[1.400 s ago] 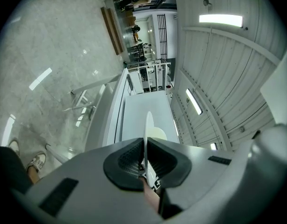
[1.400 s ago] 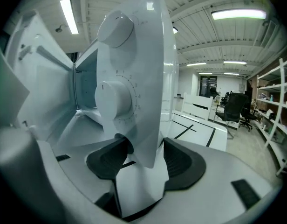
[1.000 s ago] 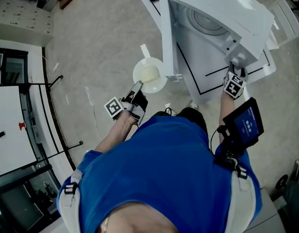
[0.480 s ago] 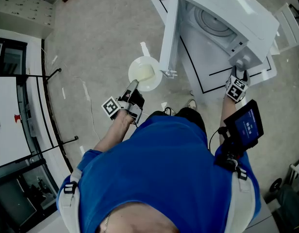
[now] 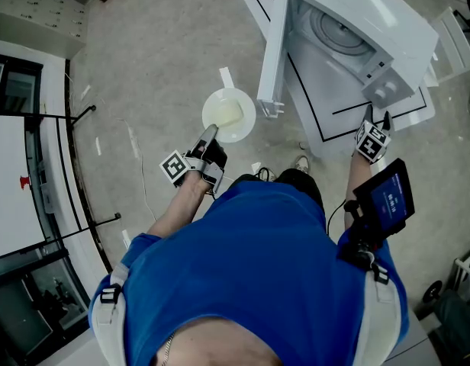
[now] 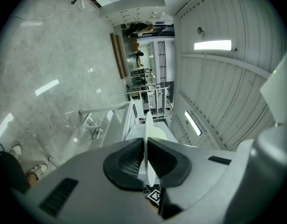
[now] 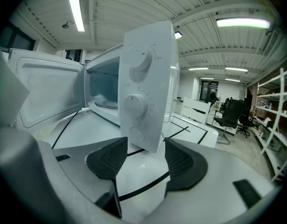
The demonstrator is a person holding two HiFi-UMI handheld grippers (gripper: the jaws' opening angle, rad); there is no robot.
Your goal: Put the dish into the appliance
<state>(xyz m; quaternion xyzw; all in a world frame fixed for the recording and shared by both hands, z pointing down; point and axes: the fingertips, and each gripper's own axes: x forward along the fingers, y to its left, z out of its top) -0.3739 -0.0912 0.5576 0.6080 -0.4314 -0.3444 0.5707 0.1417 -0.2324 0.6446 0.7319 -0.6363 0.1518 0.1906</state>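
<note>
now left tongs (image 6: 144, 147) clench the dish (image 5: 229, 114) by its rim; right tongs (image 7: 142, 158) spread, facing the open microwave (image 7: 146, 78)

Bright ceiling strip lights (image 7: 77, 13), glare on floor (image 6: 45, 87), fisheye-warped dark corners.

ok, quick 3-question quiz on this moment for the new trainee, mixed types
1. True or false: the microwave door is shut.
2. What does the left gripper hold? A) cup B) plate C) nothing
3. Fill in: the right gripper, in front of the knobs, has its jaws ____ (open/shut).

Key: 1 false, the door stands open. 2 B, clamped by its rim. 3 open, nothing between them.
</note>
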